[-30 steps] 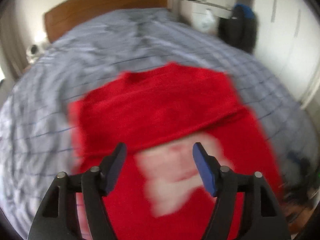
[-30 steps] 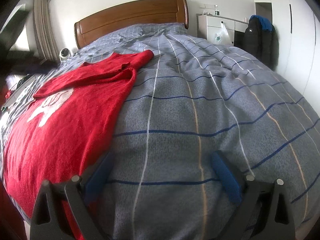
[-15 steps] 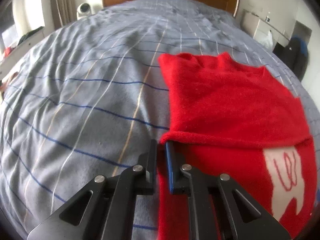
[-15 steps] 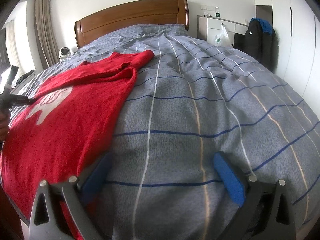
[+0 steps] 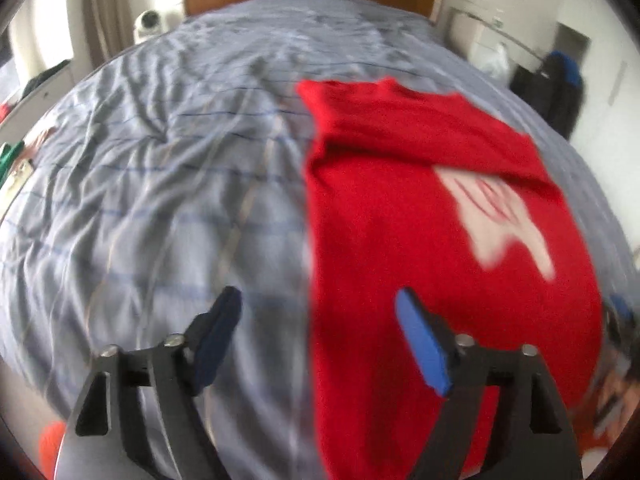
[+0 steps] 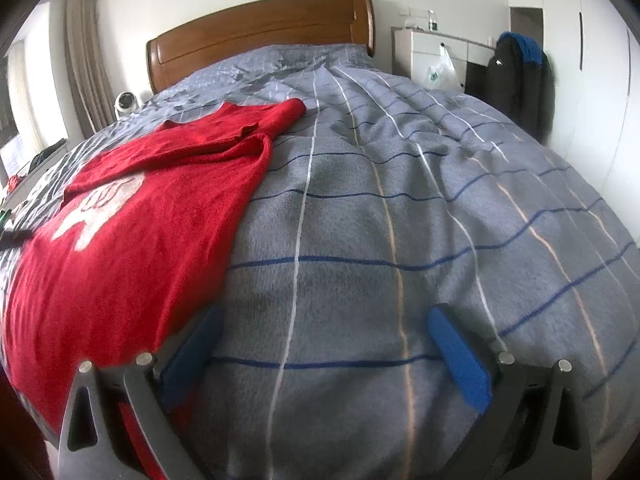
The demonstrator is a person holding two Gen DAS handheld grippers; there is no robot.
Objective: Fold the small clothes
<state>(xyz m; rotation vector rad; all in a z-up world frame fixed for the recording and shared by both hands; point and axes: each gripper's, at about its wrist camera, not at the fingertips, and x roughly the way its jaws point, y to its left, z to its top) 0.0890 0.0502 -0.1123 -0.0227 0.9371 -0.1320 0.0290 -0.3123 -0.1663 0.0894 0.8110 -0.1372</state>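
Note:
A red knitted top (image 5: pixel 420 240) with a white print lies flat on the bed, its upper part and sleeves folded down across the chest. My left gripper (image 5: pixel 320 300) hovers over the top's left side edge; its jaws are opening and wide apart, with no cloth pinched between the blue pads. The right wrist view shows the same red top (image 6: pixel 140 240) at the left. My right gripper (image 6: pixel 324 316) stands open over bare duvet, just right of the top's lower corner, holding nothing.
A grey-blue striped duvet (image 6: pixel 400 200) covers the bed, backed by a wooden headboard (image 6: pixel 260 36). A white cabinet (image 6: pixel 432 56) and a dark jacket (image 6: pixel 520 80) stand at the right wall. A small white fan (image 6: pixel 126 102) sits left of the bed.
My left gripper, half a second ago shut at the folded edge of the top, has opened wide and drawn back down the top's left side. The right gripper has stayed still.

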